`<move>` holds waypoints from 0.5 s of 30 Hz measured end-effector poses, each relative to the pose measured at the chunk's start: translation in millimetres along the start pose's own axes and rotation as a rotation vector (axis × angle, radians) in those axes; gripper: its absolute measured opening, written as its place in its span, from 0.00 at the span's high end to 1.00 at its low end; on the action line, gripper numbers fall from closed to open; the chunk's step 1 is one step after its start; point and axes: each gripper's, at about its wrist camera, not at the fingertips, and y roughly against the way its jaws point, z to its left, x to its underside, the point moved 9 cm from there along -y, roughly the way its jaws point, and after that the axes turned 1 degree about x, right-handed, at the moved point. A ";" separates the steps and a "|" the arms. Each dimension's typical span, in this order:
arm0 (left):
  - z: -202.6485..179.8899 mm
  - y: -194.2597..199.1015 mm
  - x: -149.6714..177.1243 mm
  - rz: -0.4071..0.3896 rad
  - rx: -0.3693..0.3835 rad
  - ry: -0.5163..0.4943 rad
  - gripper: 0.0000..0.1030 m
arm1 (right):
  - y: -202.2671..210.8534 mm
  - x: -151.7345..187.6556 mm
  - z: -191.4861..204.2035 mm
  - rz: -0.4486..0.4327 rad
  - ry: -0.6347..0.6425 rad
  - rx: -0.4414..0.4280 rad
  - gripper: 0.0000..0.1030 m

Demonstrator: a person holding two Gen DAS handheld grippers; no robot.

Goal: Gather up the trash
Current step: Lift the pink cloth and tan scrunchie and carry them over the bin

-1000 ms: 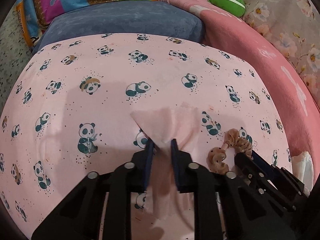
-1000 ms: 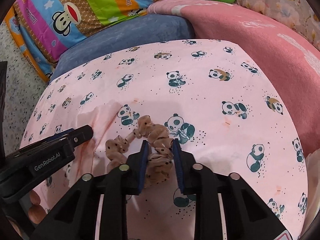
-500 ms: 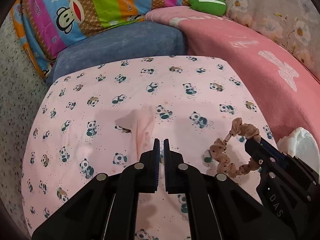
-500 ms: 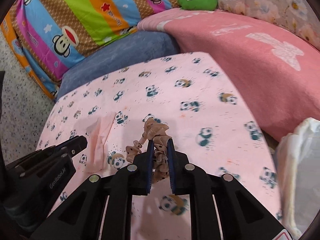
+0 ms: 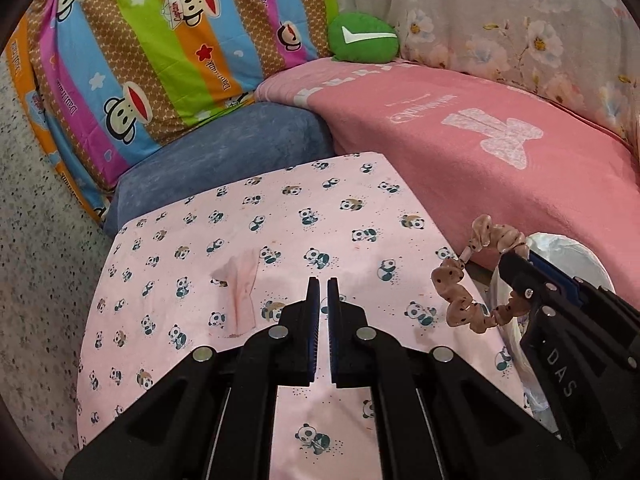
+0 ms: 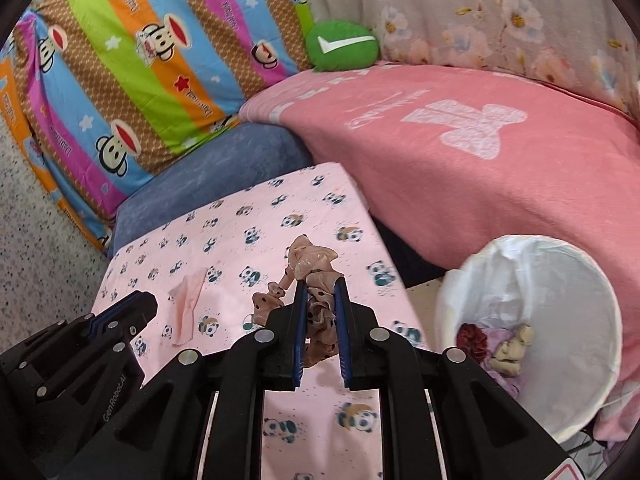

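Bin (image 6: 592,364) with crumpled scraps (image 6: 510,350)

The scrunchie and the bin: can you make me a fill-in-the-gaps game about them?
1. The right gripper is shut on a spotted ____.
2. The left gripper is shut and holds ____.
3. The pink tissue lies on the cloth with ____ printed on it.
4. The white bin stands beside the ____ blanket.

Missing words: scrunchie; nothing; pandas; pink
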 end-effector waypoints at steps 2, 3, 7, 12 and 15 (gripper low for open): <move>-7.7 6.3 -1.3 -0.011 0.005 -0.016 0.96 | 14.4 -2.3 -11.7 -0.023 -0.019 0.004 0.86; -10.9 9.4 -1.8 -0.015 0.007 -0.021 0.96 | 18.0 -2.3 -15.2 -0.029 -0.023 0.005 0.86; -22.8 16.8 0.1 -0.015 0.040 -0.022 0.96 | 32.1 -2.7 -27.4 -0.046 -0.039 0.010 0.86; -14.5 6.6 6.5 0.016 0.031 0.000 0.94 | 41.6 -2.9 -33.8 -0.051 -0.038 0.001 0.86; 1.6 -5.9 11.3 0.051 -0.003 0.031 0.94 | 38.5 0.0 -30.2 -0.042 -0.030 -0.009 0.86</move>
